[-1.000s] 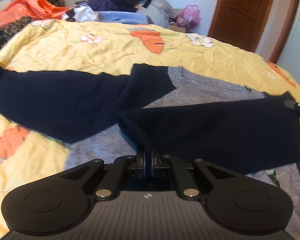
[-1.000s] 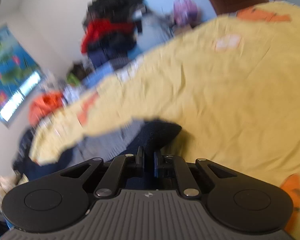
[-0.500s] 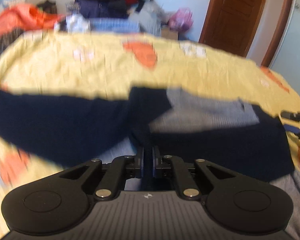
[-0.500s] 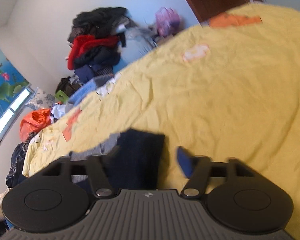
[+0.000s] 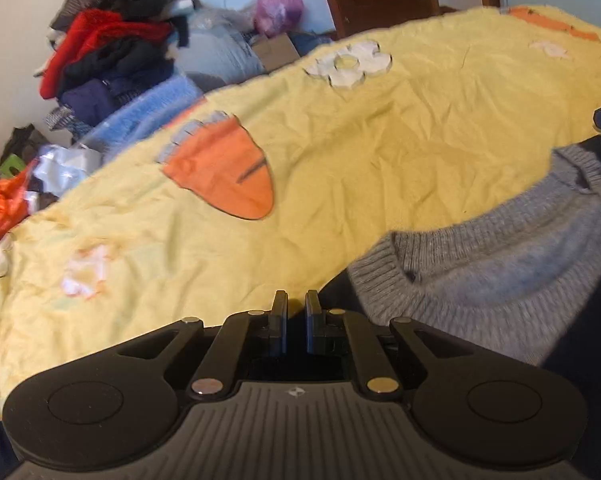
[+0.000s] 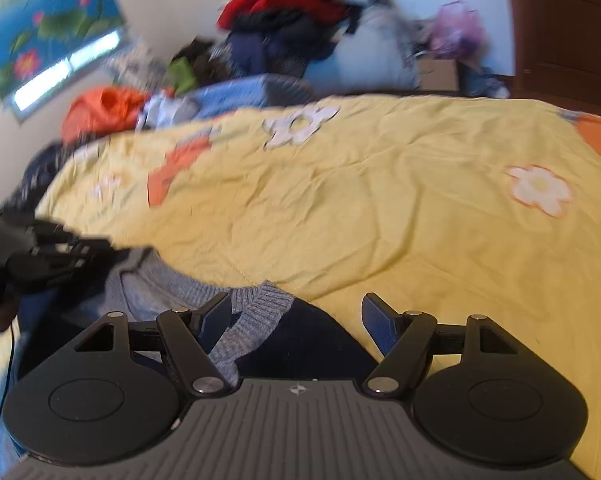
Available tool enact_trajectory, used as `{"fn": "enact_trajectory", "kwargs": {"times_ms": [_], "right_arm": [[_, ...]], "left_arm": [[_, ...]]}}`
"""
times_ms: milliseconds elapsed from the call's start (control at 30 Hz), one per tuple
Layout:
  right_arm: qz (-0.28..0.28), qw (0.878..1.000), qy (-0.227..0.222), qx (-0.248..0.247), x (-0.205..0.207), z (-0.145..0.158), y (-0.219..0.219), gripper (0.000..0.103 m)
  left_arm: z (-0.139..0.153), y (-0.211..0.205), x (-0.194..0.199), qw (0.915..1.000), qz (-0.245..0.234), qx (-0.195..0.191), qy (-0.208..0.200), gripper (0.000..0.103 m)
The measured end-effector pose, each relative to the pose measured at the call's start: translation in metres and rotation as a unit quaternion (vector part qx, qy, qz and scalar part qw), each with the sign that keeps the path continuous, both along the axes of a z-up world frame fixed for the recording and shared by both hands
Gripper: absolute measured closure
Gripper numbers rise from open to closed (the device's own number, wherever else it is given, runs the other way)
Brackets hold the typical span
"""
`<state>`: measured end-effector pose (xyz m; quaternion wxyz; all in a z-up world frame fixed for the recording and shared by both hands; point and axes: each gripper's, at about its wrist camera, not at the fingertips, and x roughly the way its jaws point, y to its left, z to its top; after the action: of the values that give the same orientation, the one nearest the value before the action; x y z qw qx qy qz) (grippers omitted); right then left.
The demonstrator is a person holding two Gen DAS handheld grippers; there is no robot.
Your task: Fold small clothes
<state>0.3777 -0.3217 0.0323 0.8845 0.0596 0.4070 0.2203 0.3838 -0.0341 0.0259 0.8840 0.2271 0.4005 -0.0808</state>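
The grey knitted sweater with navy sleeves (image 5: 496,276) lies on the near part of a yellow quilted bedspread with orange and white flower patches (image 5: 340,152), its ribbed neckline turned toward the far side of the bed.

The left wrist view shows the collar as a broad curved band at the right, with dark navy fabric along the right edge and just beyond the left gripper (image 5: 296,312). The two fingers of that gripper stand almost together; dark cloth lies right at their tips, but whether any of it is pinched between them cannot be told. A blue pad of the other tool peeks in at the far right edge.

The right wrist view shows the same collar (image 6: 256,312) from the other side, with a navy sleeve (image 6: 312,340) lying between the spread fingers of the right gripper (image 6: 296,320). Its jaws have just been opening and stand wide apart; the left blue pad sits beside the collar rib without pressing it. At the left of this view the left gripper (image 6: 60,256) appears blurred over the sweater's far shoulder.

Both tools point downward at a slant toward the bed. Beyond the bed, a heap of red, black and blue clothes (image 6: 292,12) rises against the wall, a brown wooden door (image 6: 564,28) to its right.
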Motion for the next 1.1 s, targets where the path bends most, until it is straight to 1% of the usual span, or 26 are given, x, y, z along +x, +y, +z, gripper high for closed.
{"fn": "enact_trajectory", "kwargs": {"times_ms": [100,133,167,200,233,267,300,367,467,533,567,600,633,667,700,733,767,800,833,867,900,933,967,1000,1067,1100], "right_arm": [[0.03,0.999,0.019,-0.02,0.012,-0.013,0.012,0.03],[0.04,0.999,0.01,-0.03,0.011,-0.015,0.016,0.03],[0.057,0.997,0.0,-0.042,0.007,-0.015,0.022,0.04],[0.071,0.996,-0.011,-0.056,0.004,-0.015,0.027,0.066],[0.081,0.995,-0.012,-0.06,0.002,-0.015,0.03,0.085],[0.077,0.996,-0.002,-0.053,0.004,-0.014,0.029,0.092],[0.073,0.996,0.0,-0.044,0.006,-0.012,0.027,0.092],[0.052,0.998,-0.022,-0.035,0.005,-0.006,0.023,0.093],[-0.011,0.999,-0.048,0.006,0.007,-0.004,0.008,0.093],[-0.032,0.999,-0.031,-0.003,0.012,-0.02,0.008,0.094],[-0.035,0.998,-0.044,-0.011,0.006,-0.025,0.011,0.094],[-0.036,0.998,-0.052,-0.015,0.001,-0.026,0.013,0.093],[-0.035,0.998,-0.051,-0.013,-0.003,-0.025,0.014,0.091],[-0.035,0.998,-0.042,-0.007,-0.006,-0.022,0.014,0.077],[-0.037,0.999,-0.032,0.0,-0.009,-0.018,0.013,0.053],[-0.042,0.999,-0.031,0.01,-0.016,-0.01,0.012,0.041],[-0.05,0.998,-0.044,0.02,-0.029,-0.002,0.008,0.024],[-0.057,0.996,-0.063,0.03,-0.044,0.006,0.007,0.016],[-0.058,0.994,-0.08,0.042,-0.061,0.012,0.007,0.016],[-0.051,0.993,-0.091,0.056,-0.076,0.016,0.01,0.016],[-0.042,0.992,-0.094,0.069,-0.09,0.019,0.012,0.015],[-0.035,0.992,-0.091,0.078,-0.103,0.017,0.014,0.014],[-0.029,0.993,-0.083,0.084,-0.114,0.015,0.018,0.013],[-0.021,0.994,-0.075,0.082,-0.122,0.009,0.024,0.013],[-0.01,0.997,-0.069,0.045,-0.134,-0.006,0.041,0.013],[-0.007,0.998,-0.064,0.024,-0.137,-0.013,0.048,0.012]], "left_arm": [[-0.007,-0.01,0.005,0.9994,-0.008,0.019,-0.026,0.094],[-0.009,-0.013,0.004,0.999,-0.015,0.026,-0.033,0.094],[-0.011,-0.018,0.002,0.9981,-0.028,0.038,-0.038,0.098],[-0.014,-0.022,0.0,0.9967,-0.043,0.051,-0.045,0.099],[-0.016,-0.026,-0.002,0.9954,-0.054,0.062,-0.049,0.103],[-0.017,-0.029,-0.003,0.9942,-0.062,0.071,-0.051,0.103],[-0.017,-0.031,-0.003,0.993,-0.07,0.078,-0.054,0.103],[-0.019,-0.033,0.001,0.9923,-0.064,0.088,-0.06,0.103],[-0.03,-0.026,0.021,0.9897,0.007,0.121,-0.077,0.103],[-0.03,-0.019,0.029,0.9894,0.047,0.114,-0.078,0.103],[-0.027,-0.015,0.027,0.9902,0.057,0.102,-0.076,0.103],[-0.023,-0.011,0.023,0.9908,0.062,0.092,-0.077,0.103],[-0.017,-0.006,0.015,0.9911,0.064,0.08,-0.085,0.1],[-0.007,0.003,0.003,0.9903,0.071,0.065,-0.1,0.1],[0.005,0.017,-0.01,0.9885,0.087,0.04,-0.117,0.1],[0.017,0.035,-0.024,0.9867,0.106,0.006,-0.124,0.099],[0.029,0.058,-0.039,0.9833,0.129,-0.032,-0.125,0.097],[0.037,0.083,-0.055,0.9771,0.157,-0.073,-0.124,0.095],[0.042,0.11,-0.071,0.9681,0.188,-0.112,-0.122,0.085],[0.042,0.138,-0.086,0.9573,0.221,-0.144,-0.119,0.063],[0.041,0.166,-0.102,0.9447,0.256,-0.168,-0.116,0.046],[0.037,0.193,-0.118,0.9301,0.294,-0.184,-0.122,0.017],[0.035,0.219,-0.134,0.9134,0.331,-0.192,-0.138,0.011],[0.034,0.244,-0.149,0.8952,0.368,-0.195,-0.157,0.011],[0.034,0.292,-0.168,0.8612,0.428,-0.215,-0.169,0.011],[0.035,0.317,-0.175,0.8431,0.45,-0.242,-0.168,0.011]]}}
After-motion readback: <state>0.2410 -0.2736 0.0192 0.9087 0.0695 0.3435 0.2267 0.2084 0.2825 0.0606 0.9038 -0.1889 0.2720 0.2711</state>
